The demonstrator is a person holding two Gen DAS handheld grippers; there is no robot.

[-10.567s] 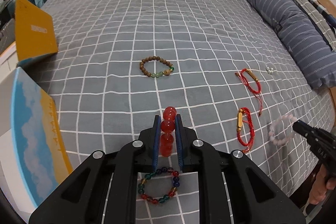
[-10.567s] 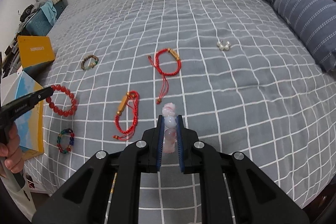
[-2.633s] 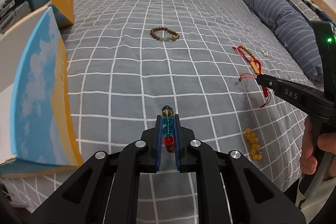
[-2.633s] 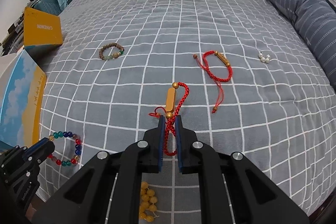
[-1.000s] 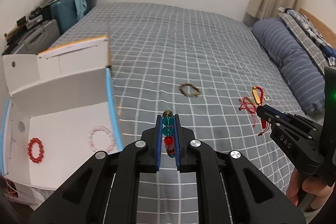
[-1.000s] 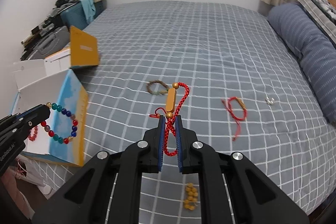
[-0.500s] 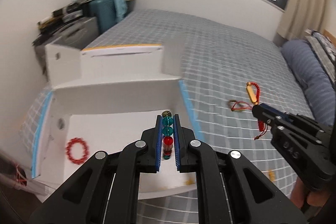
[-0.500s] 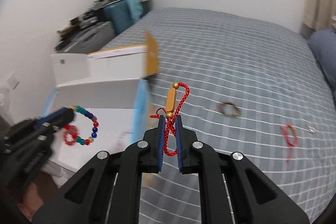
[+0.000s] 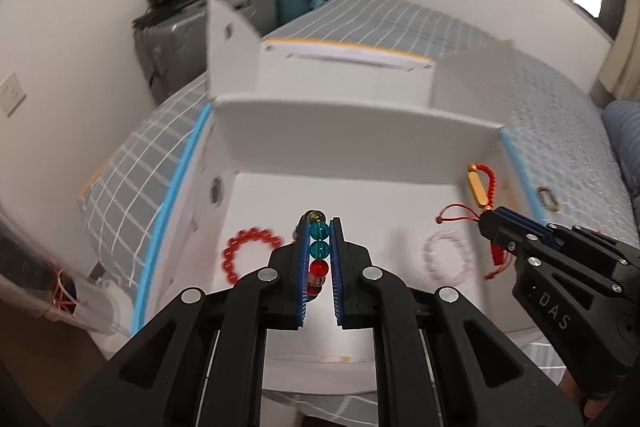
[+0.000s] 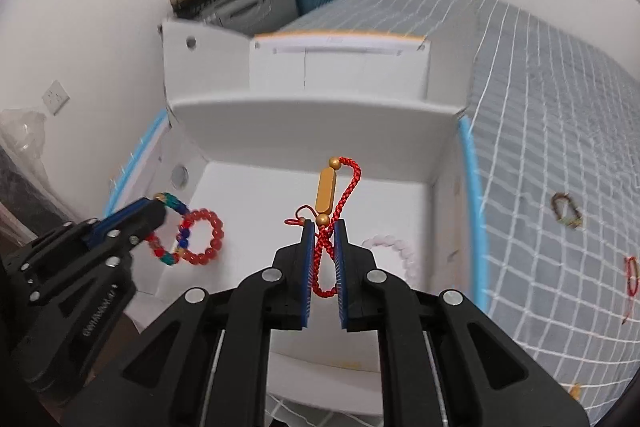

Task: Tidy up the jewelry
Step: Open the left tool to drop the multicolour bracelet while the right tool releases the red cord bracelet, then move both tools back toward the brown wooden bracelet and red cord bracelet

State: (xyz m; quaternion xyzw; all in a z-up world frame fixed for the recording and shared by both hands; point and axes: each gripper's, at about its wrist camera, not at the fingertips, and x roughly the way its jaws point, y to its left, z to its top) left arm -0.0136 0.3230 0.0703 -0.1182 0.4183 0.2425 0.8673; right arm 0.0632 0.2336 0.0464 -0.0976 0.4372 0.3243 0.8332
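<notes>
My left gripper (image 9: 319,227) is shut on a multicoloured bead bracelet (image 9: 319,251) and holds it over the open white box (image 9: 360,131); it also shows in the right wrist view (image 10: 170,227). My right gripper (image 10: 323,227) is shut on a red cord bracelet with a gold bar (image 10: 326,189), also above the box (image 10: 320,123); the left wrist view shows that bracelet (image 9: 480,187) too. On the box floor lie a red bead bracelet (image 9: 250,253) (image 10: 204,237) and a pale pink bead bracelet (image 9: 448,259) (image 10: 394,251).
The box sits at the edge of a grey checked bed (image 10: 540,107). On the bed lie a brown bead bracelet (image 10: 566,213), a red cord bracelet (image 10: 631,277) and yellow beads (image 10: 575,391). Suitcases (image 9: 224,23) stand against the wall behind the box.
Both grippers have swung left from the bed to over the open box and come closer above its floor, each still holding its bracelet.
</notes>
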